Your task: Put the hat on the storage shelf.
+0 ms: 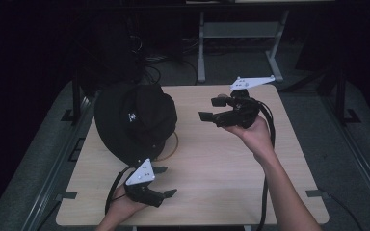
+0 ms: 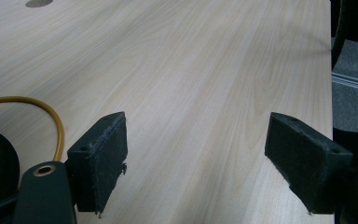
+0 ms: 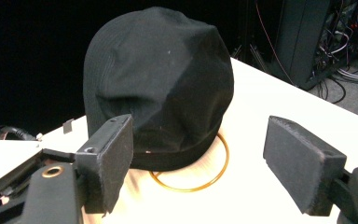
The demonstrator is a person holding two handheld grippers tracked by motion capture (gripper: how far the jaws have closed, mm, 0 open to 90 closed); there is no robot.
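- Two hand-held grippers are over a light wooden table [image 1: 221, 163]; the left gripper [image 1: 163, 182] is held low at the near edge, its jaws spread wide with nothing between them
- In the left gripper view the black pads [image 2: 103, 154] stand well apart above bare wood grain; just beyond its left jaw curves a thin yellow-orange ring [image 2: 51, 116]
- The right gripper [image 1: 211, 109] is raised above the far right part of the table, its jaws parted and empty, pointing toward the hat
- Ahead of the right gripper sits a black bucket hat [image 3: 158, 88], crown up; the ring [image 3: 209, 177] lies flat on the wood, partly under the hat's brim on the side facing this gripper
- From above, the hat [image 1: 135, 120] lies just beyond the left gripper, overhanging the table's left edge; a small white mark shows on its crown
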